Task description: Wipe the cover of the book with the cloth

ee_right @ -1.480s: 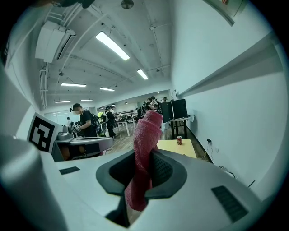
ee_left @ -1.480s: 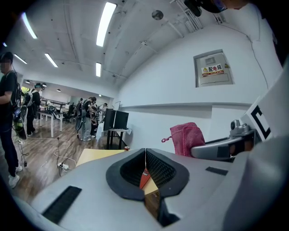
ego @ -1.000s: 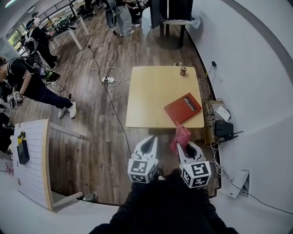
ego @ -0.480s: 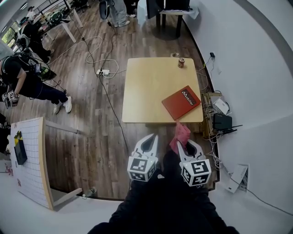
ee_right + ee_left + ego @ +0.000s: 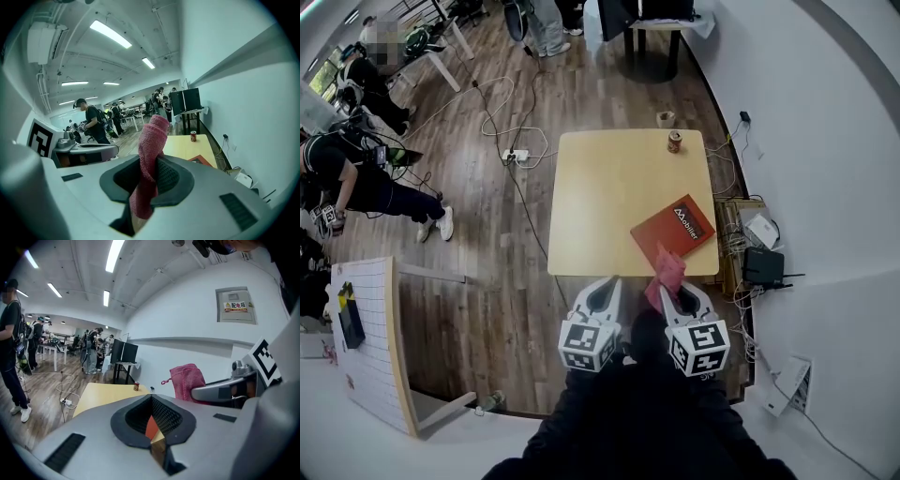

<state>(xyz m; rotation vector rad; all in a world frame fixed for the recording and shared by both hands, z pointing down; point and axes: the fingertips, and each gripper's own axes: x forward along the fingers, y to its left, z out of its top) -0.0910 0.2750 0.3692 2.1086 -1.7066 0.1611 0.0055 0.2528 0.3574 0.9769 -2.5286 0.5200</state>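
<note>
Pinching the pink cloth (image 5: 667, 270), my right tool (image 5: 676, 298) has the red book (image 5: 673, 226) just ahead at the tabletop's (image 5: 609, 192) near right corner; left tool (image 5: 602, 292) pressed together.

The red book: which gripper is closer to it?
Right. The right gripper, clamping the pink cloth, sits just short of the red book; the left gripper sits further left, short of the table.
</note>
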